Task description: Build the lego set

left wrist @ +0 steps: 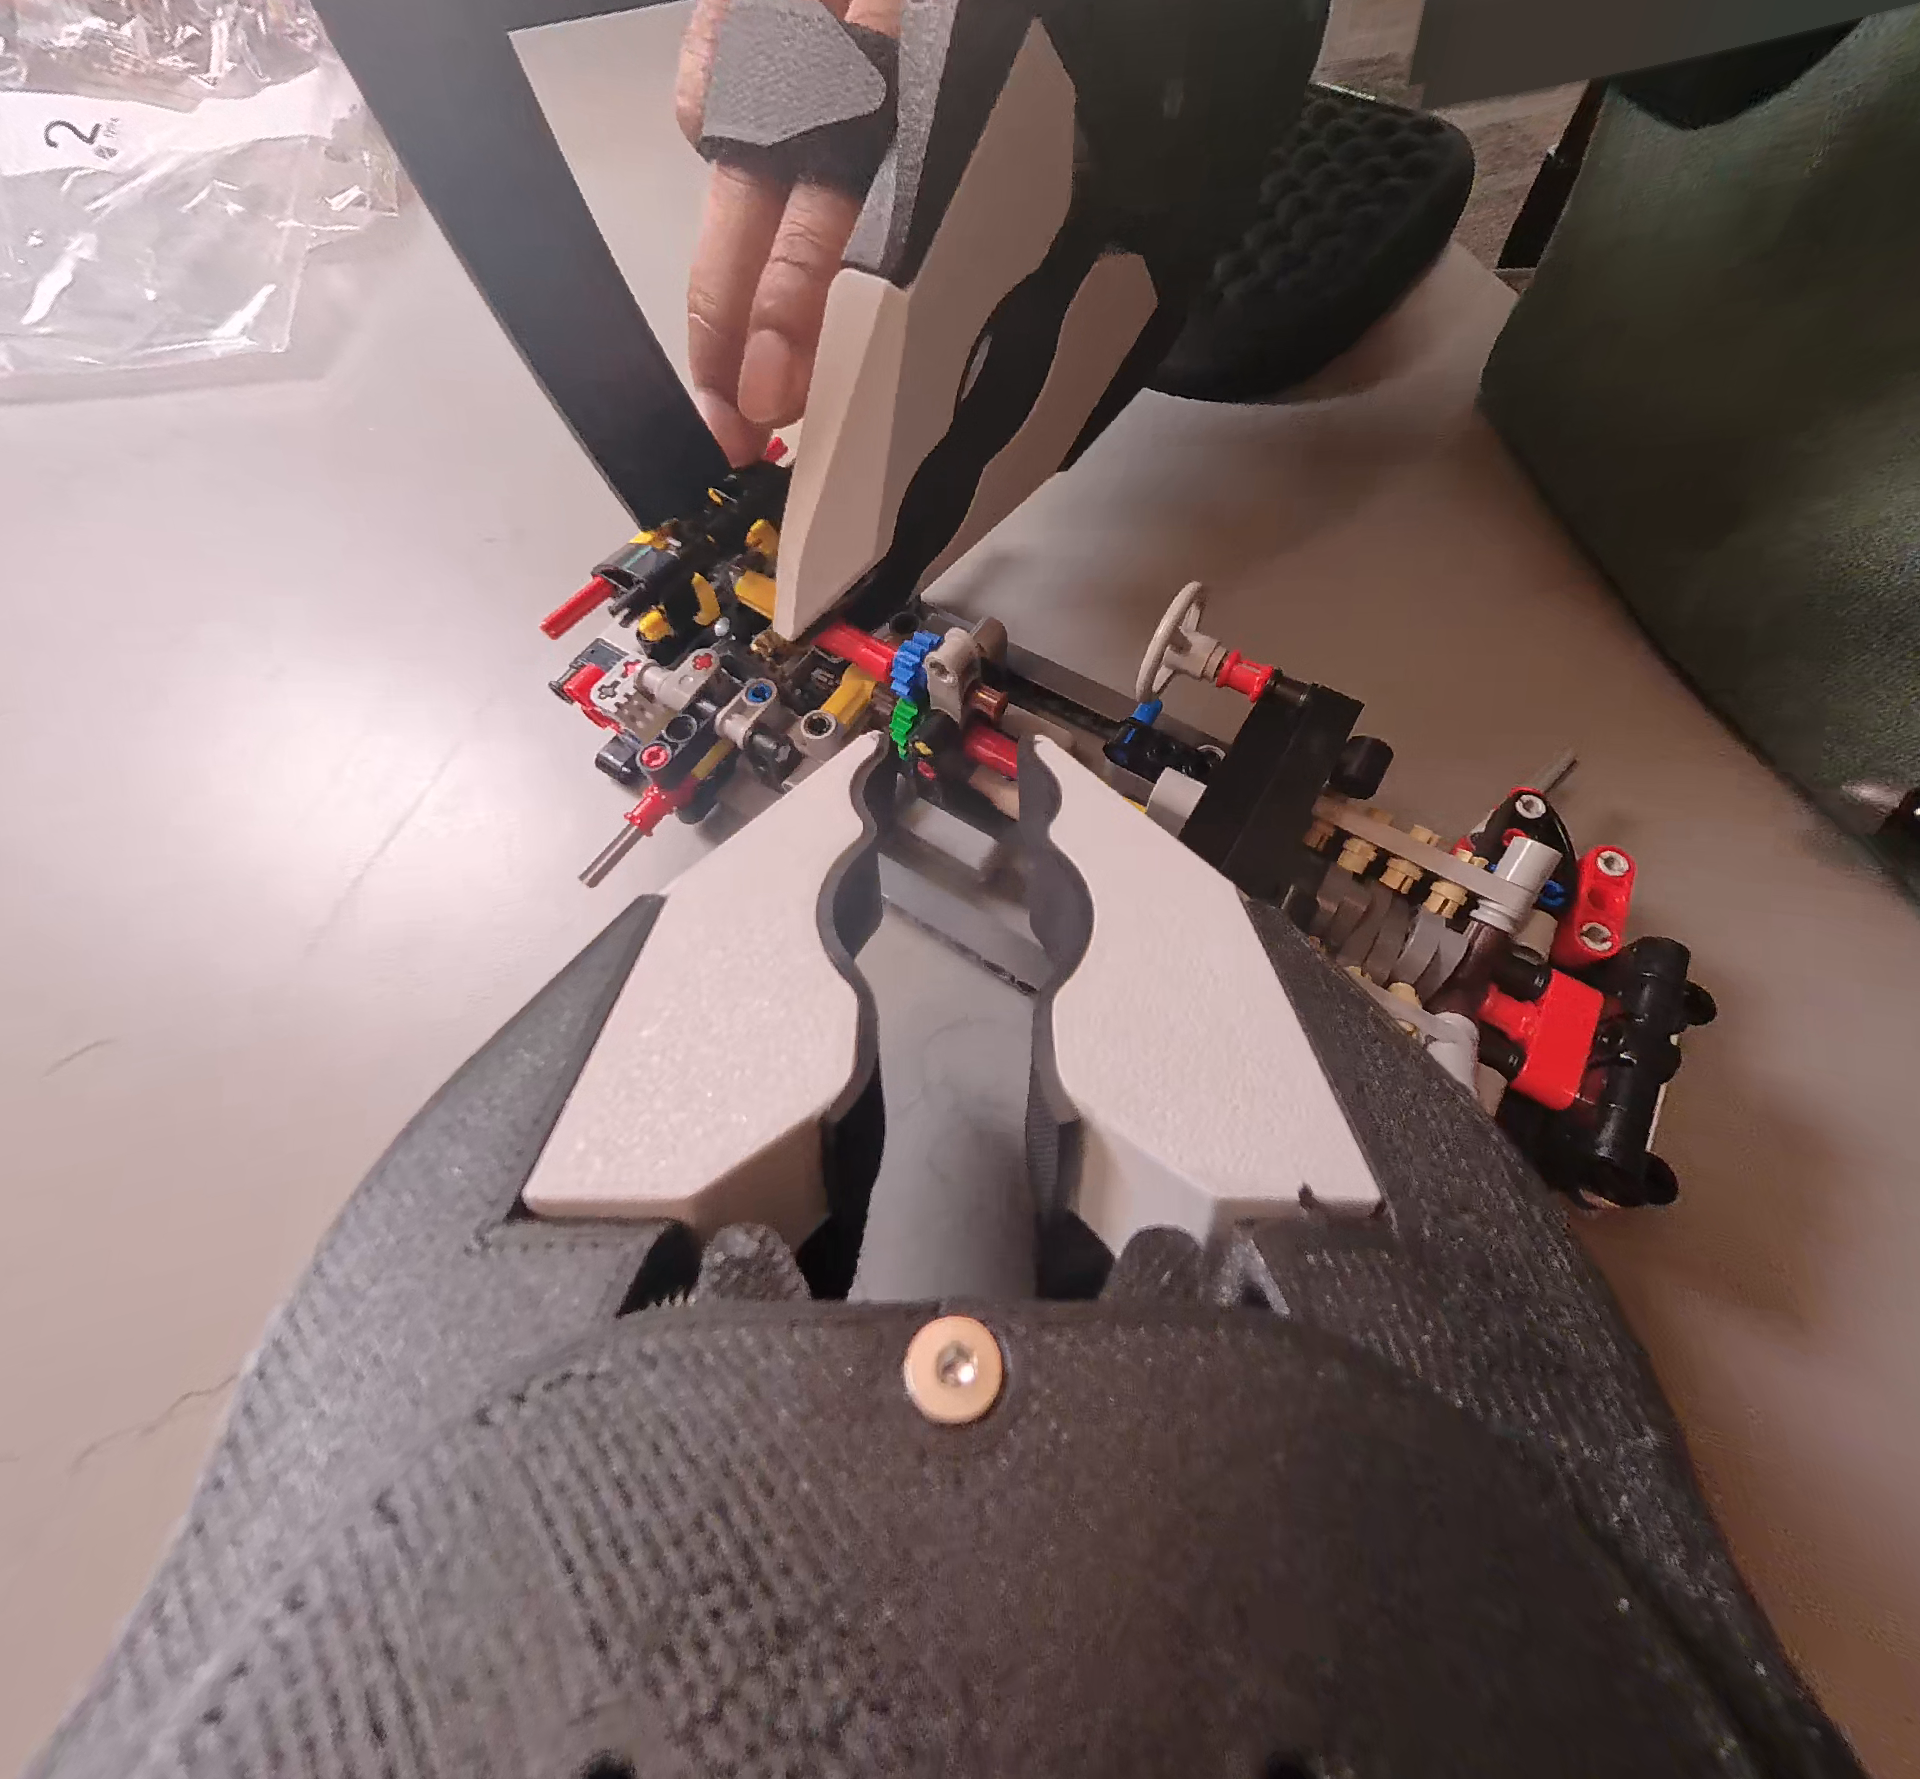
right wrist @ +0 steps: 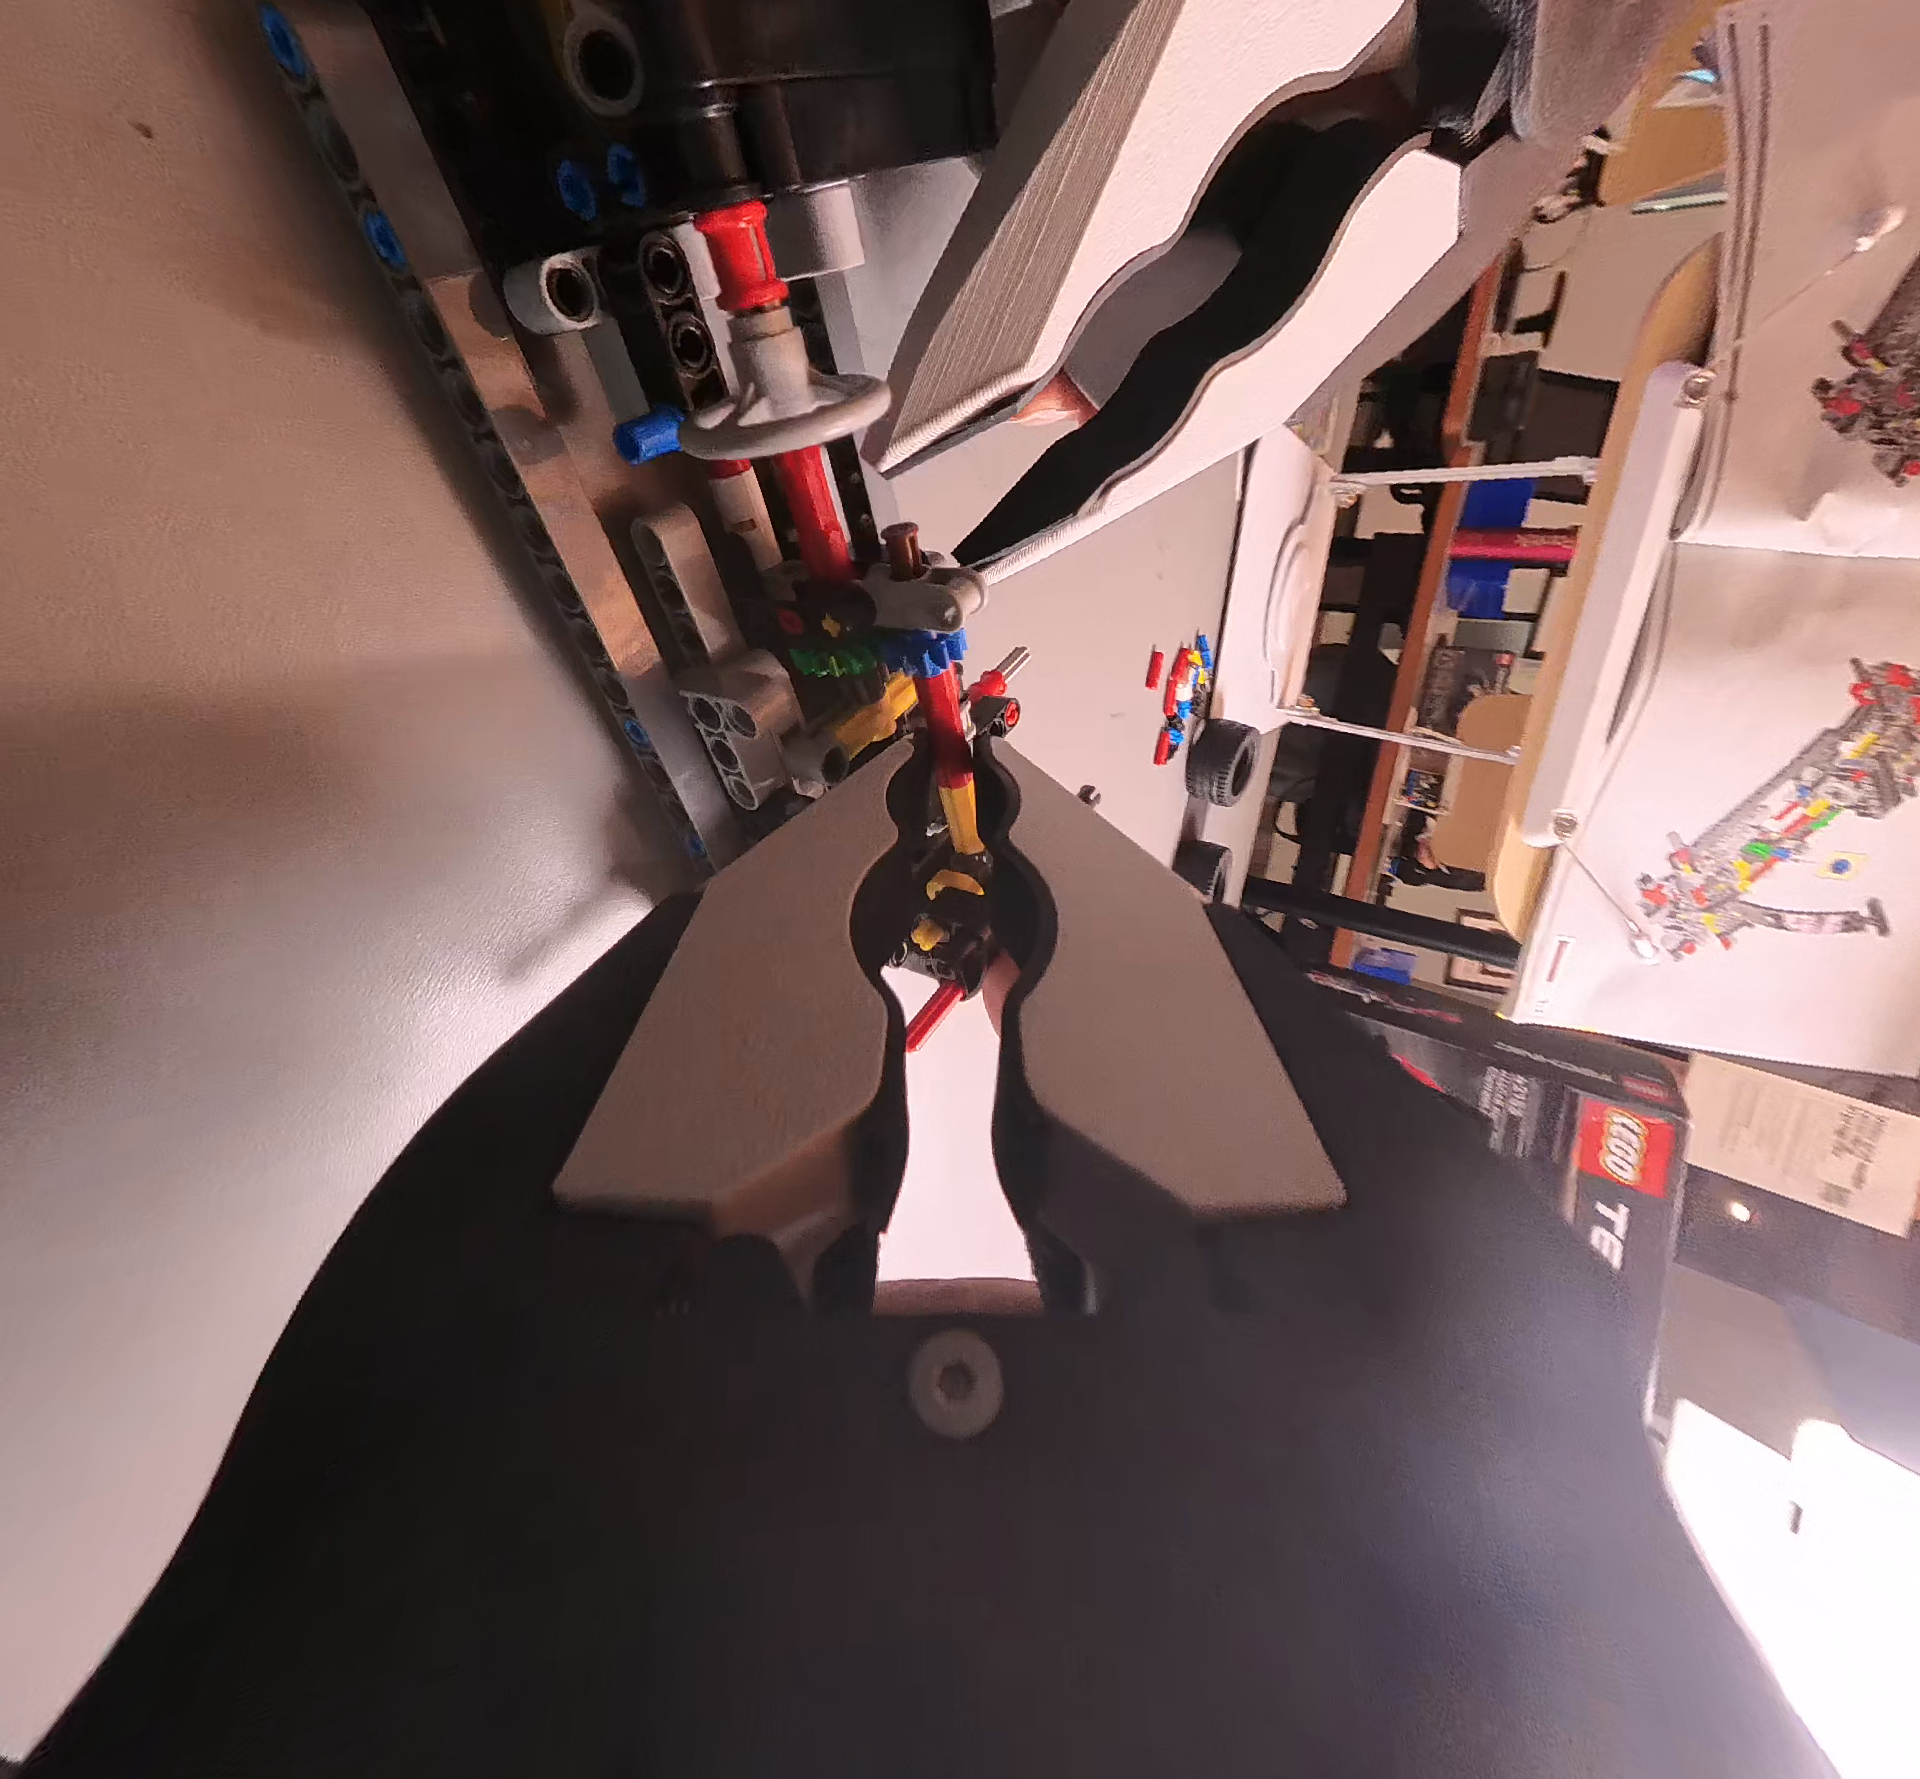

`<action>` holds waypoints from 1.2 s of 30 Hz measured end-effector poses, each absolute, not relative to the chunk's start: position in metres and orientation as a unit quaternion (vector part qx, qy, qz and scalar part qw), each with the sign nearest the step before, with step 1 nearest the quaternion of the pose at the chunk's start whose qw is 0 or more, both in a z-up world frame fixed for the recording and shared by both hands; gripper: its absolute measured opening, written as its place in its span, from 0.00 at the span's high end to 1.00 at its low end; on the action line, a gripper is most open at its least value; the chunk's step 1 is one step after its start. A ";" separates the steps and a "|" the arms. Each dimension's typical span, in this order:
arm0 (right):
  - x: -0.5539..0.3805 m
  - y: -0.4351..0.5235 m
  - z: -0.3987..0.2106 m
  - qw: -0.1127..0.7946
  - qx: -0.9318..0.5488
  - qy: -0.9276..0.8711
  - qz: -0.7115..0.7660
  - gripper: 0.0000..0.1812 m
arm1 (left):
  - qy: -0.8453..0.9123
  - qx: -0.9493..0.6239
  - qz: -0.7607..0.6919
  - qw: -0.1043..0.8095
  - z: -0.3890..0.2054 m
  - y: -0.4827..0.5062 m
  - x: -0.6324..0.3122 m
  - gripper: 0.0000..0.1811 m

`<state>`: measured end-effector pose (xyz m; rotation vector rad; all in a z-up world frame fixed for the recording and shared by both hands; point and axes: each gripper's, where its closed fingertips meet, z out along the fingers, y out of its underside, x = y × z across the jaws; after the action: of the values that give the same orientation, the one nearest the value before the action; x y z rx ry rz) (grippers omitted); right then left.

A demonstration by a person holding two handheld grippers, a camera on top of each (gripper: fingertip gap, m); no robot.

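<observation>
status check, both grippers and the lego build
Left gripper open at chassis midsection. Right gripper shut on chassis front end. Bare fingers beside it; nothing blocking.

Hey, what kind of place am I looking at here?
Probably an office or lab workroom used for building. A half-built lego model lies on a pale table, an open instruction booklet stands on a holder, and shelves sit behind.

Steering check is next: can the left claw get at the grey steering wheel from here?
Probably yes. The steering wheel stands up clear just beyond and right of the left claw; the right claw works farther left on the lego model.
</observation>
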<state>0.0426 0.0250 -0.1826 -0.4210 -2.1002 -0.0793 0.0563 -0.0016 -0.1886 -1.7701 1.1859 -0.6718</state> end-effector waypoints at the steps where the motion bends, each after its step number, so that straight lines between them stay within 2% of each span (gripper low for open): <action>1: 0.042 0.025 -0.182 0.488 -0.171 -0.855 -0.038 0.97 | 0.475 -0.712 -0.274 0.437 -0.188 -0.001 0.057 0.88; 11: 0.043 0.028 -0.179 0.552 -0.145 -0.817 -0.082 0.97 | 0.393 -0.723 -0.415 0.388 -0.177 0.007 0.071 0.71; 23: 0.046 0.031 -0.177 0.562 -0.133 -0.812 -0.088 0.97 | 0.392 -0.712 -0.459 0.359 -0.171 0.003 0.081 0.66; 30: 0.047 0.036 -0.179 0.574 -0.132 -0.803 -0.092 0.97 | 0.357 -0.703 -0.535 0.302 -0.164 -0.002 0.086 0.57; 36: 0.052 0.039 -0.182 0.569 -0.148 -0.805 -0.079 0.96 | 0.324 -0.692 -0.574 0.294 -0.157 0.002 0.085 0.57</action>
<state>0.0521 0.0387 -0.1817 -0.3486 -1.8900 -0.1847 0.0852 0.0015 -0.1566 -1.8437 0.8636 -1.5276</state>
